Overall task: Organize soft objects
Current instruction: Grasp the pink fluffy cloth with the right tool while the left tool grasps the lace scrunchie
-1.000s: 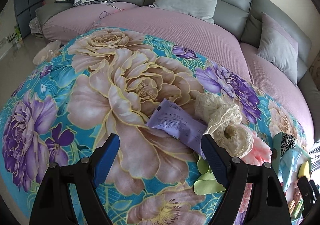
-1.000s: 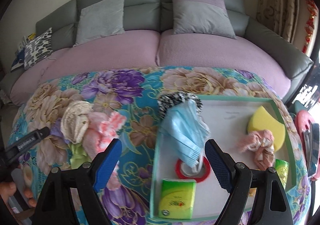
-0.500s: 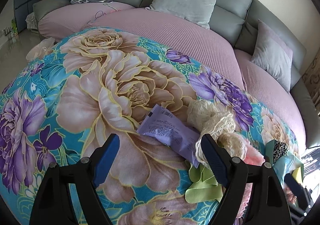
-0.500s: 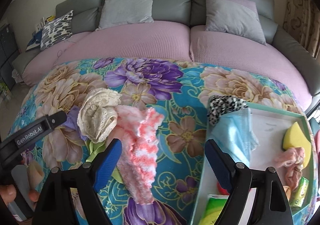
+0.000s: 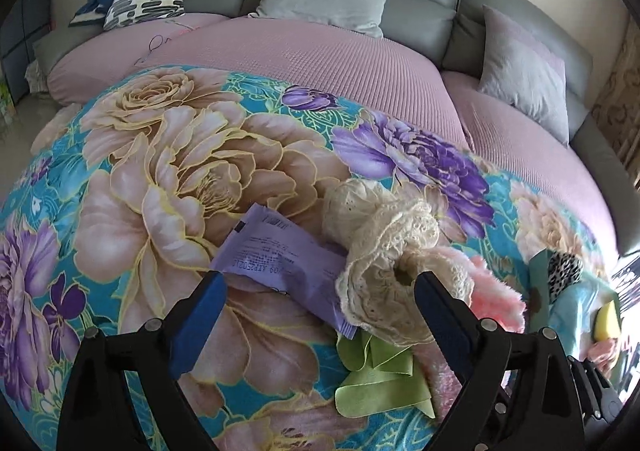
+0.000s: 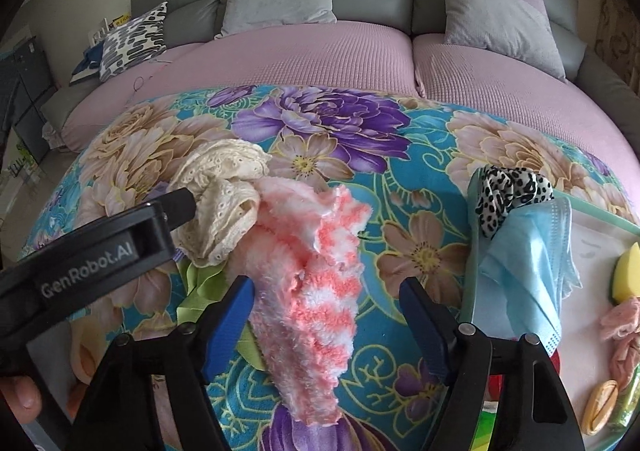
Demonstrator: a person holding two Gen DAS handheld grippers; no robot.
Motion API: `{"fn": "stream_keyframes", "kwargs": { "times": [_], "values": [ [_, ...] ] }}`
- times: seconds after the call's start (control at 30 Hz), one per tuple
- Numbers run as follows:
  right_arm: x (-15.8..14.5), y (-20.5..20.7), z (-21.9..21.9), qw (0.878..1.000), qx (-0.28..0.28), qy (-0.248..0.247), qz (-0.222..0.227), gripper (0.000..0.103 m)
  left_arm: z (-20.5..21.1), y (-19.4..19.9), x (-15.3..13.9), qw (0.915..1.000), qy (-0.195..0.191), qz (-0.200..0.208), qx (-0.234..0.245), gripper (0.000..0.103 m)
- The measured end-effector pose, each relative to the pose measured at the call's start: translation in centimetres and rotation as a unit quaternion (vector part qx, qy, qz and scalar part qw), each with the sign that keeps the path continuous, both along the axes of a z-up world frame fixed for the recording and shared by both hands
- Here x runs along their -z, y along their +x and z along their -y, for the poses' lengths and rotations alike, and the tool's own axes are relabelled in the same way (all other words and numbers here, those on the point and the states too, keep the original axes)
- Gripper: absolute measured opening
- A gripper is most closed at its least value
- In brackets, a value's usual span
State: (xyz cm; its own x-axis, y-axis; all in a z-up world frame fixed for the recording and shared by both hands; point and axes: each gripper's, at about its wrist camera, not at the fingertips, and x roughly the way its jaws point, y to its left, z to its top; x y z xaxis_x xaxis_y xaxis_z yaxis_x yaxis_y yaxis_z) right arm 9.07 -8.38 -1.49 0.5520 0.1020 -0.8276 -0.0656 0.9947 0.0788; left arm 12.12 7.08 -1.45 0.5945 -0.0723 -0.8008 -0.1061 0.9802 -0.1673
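Pink-and-white fuzzy cloth (image 6: 316, 283) is lying on the floral blanket (image 6: 400, 187), just left of the tray (image 6: 472, 251) where soft items are collecting. Right gripper (image 6: 326, 307) is straddling it, jaws closing, pads apparently not yet pressing, likely lining up a pick. Left gripper (image 5: 320, 303) is opening wide, empty, over the purple packet (image 5: 280, 255) and cream lace bundle (image 5: 384, 275). Green fabric (image 5: 380, 375) is lying partly buried. Tray's right side is being cut off.
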Motion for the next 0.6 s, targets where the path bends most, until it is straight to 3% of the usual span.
{"fn": "stream_keyframes", "kwargs": {
  "times": [0.13, 0.3, 0.37, 0.43, 0.5, 0.6],
  "values": [
    [0.2, 0.0, 0.2, 1.0, 0.001, 0.013, -0.002, 0.074, 0.5, 0.2, 0.0, 0.9999, 0.007, 0.008, 0.006, 0.095],
    [0.5, 0.0, 0.6, 0.999, -0.001, 0.037, -0.005, 0.057, 1.8, 0.3, -0.3, 0.9987, 0.034, 0.026, 0.026, 0.091],
    [0.5, 0.0, 0.8, 0.999, -0.003, 0.049, -0.006, 0.045, 2.3, 0.3, -0.2, 0.9983, 0.036, 0.029, 0.034, 0.08],
    [0.5, 0.0, 1.0, 0.998, -0.009, 0.063, -0.007, 0.035, 2.5, 0.4, -0.2, 0.9983, 0.032, 0.03, 0.04, 0.076],
    [0.4, 0.0, 1.1, 0.998, -0.007, 0.069, -0.005, 0.032, 2.7, 0.5, -0.1, 0.9982, 0.029, 0.029, 0.044, 0.07],
    [0.1, -0.2, 1.4, 0.997, -0.006, 0.077, 0.001, 0.027, 3.0, 0.6, 0.1, 0.998, 0.025, 0.029, 0.05, 0.052]
  ]
}}
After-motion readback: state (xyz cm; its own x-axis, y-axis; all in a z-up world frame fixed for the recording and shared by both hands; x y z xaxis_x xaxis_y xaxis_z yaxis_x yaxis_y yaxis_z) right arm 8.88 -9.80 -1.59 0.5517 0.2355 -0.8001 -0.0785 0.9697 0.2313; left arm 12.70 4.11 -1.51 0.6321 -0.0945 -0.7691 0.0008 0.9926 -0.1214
